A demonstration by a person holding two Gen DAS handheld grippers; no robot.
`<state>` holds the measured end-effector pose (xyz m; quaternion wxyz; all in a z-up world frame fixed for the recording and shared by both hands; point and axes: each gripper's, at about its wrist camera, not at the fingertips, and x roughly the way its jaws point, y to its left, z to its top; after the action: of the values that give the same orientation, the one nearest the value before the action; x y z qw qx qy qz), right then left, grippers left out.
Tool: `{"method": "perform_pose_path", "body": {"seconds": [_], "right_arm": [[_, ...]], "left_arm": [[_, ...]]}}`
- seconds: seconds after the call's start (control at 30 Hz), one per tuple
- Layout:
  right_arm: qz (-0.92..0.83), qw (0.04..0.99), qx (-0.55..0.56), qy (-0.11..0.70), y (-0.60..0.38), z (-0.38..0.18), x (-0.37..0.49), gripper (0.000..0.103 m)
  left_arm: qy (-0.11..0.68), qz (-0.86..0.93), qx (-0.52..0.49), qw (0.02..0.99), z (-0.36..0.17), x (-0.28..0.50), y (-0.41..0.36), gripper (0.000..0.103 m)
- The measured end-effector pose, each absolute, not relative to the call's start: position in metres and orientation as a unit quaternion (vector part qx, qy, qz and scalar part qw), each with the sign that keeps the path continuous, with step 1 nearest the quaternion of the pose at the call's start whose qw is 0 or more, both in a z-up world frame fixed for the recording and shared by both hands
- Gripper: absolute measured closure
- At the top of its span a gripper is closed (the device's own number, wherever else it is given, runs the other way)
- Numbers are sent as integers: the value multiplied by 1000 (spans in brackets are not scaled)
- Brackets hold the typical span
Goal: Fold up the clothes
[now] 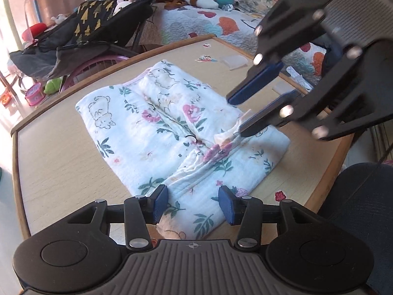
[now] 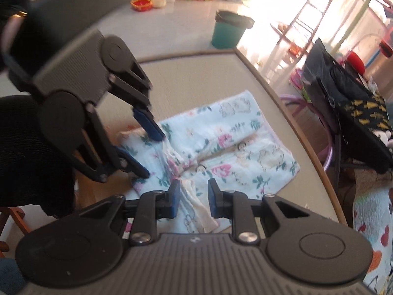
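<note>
On the beige table (image 1: pixel 56 147) a white floral garment (image 1: pixel 137 132) is laid, partly folded, its long axis running away from the left gripper (image 1: pixel 194 202) toward the table's far edge. That gripper's blue pads are held wide apart, straddling the garment's near end with nothing gripped. The right gripper (image 1: pixel 237 116) is angled in from the right side of the garment, its jaws parted, the lower finger touching a bunched ridge of cloth at the central seam; whether cloth is actually pinched cannot be told. The fabric is seen as thin, crinkled muslin, soft and limp, with a puckered middle band. The right gripper is judged nearer the fold line.
</note>
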<state>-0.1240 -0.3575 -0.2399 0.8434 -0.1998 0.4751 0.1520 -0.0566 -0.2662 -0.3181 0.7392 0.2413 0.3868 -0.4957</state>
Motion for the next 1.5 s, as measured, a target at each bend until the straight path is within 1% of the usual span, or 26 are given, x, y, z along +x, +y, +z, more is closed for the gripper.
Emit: {"method": "perform_pose_path", "body": {"seconds": [0.13, 0.53, 0.63, 0.8, 1.0, 1.2, 1.5], "right_arm": [[189, 832, -217, 474, -347, -236, -133, 78], [204, 793, -255, 514, -329, -291, -127, 77], [201, 798, -240, 515, -334, -293, -125, 75], [200, 801, -209, 524, -342, -292, -123, 74], [210, 793, -189, 539, -348, -291, -116, 73], [213, 780, -195, 555, -344, -289, -111, 73], [210, 792, -175, 547, -350, -292, -112, 72]], "left_arm": [[389, -497, 239, 738, -319, -57, -266, 52], [392, -504, 252, 727, -319, -56, -268, 50], [390, -504, 251, 728, -318, -57, -266, 50], [372, -524, 236, 729, -310, -60, -255, 49], [331, -558, 309, 695, -303, -79, -245, 49], [328, -565, 318, 686, -301, -82, -244, 49], [309, -573, 355, 671, -304, -92, -248, 49]]}}
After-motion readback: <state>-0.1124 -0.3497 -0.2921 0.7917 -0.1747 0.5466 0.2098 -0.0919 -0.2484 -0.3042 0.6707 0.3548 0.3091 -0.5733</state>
